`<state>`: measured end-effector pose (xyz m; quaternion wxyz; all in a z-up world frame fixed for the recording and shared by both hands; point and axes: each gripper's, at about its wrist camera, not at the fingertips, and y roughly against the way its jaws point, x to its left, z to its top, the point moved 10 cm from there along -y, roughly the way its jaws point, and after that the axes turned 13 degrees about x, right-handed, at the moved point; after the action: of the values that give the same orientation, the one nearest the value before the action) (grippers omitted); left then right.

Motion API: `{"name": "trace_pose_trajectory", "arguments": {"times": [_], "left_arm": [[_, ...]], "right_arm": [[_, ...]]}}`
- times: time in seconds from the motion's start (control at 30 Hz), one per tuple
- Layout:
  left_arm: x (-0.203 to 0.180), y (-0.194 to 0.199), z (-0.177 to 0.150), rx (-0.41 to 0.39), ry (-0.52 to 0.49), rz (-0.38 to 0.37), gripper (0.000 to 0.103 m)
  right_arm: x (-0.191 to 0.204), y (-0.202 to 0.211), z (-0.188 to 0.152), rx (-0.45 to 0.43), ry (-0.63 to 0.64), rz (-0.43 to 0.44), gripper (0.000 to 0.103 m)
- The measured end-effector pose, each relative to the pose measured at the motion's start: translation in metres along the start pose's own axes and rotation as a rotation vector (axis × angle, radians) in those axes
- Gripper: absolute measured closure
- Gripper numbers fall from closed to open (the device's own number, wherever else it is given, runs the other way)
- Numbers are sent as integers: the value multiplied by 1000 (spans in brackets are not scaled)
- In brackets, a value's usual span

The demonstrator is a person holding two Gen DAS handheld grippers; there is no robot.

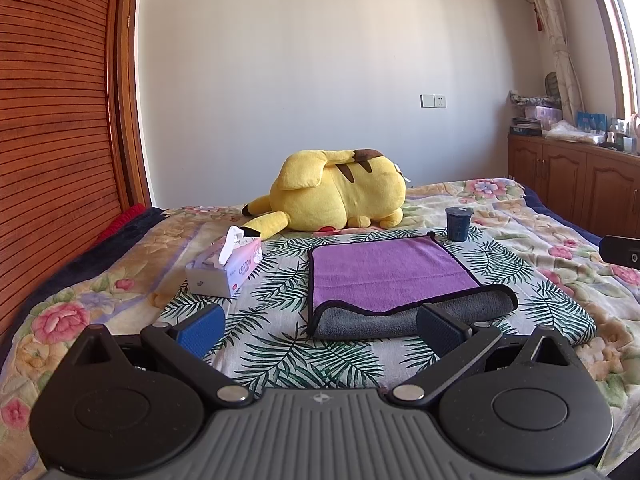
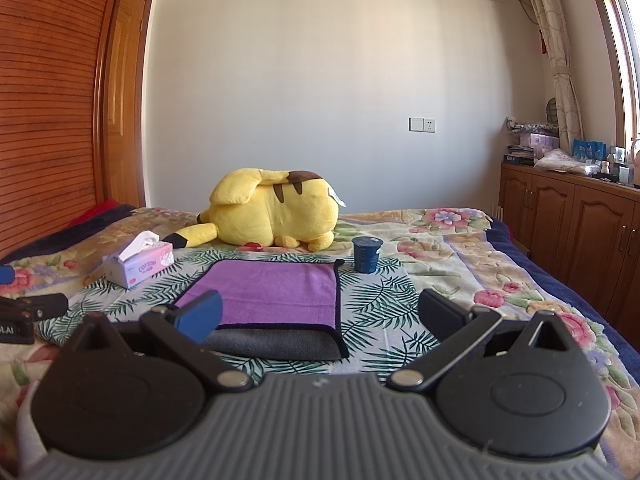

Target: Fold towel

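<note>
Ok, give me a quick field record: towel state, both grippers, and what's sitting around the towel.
towel: purple-and-grey microfibre towel, near edge rolled over showing grey, on the leaf-print cloth
left gripper: open, empty
right gripper: open, empty
behind towel: yellow plush toy
left of towel: pink tissue box
far right corner: dark blue cup

I'm looking across a bed (image 1: 520, 216) with a floral quilt toward a plain white wall (image 1: 320, 60) carrying a switch and socket plate (image 1: 433, 101). On my left stands a slatted wooden wardrobe (image 1: 52, 120). On the right, daylight comes through a wood-framed window (image 2: 624, 40) with a patterned curtain (image 2: 556, 40). Low wooden cabinets (image 2: 568, 216) beneath it are cluttered with boxes and bottles.
</note>
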<state>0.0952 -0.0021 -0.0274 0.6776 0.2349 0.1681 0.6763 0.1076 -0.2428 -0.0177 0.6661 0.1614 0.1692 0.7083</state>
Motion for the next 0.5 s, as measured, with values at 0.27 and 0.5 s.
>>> {"name": "trace_pose_trajectory", "arguments": {"times": [0.27, 0.5], "left_arm": [[-2, -15, -12, 57, -6, -8, 16], [-3, -30, -14, 120, -16, -14, 16]], "right_arm": [[8, -9, -3, 25, 12, 24, 0], [6, -21, -2, 51, -9, 50, 0]]}}
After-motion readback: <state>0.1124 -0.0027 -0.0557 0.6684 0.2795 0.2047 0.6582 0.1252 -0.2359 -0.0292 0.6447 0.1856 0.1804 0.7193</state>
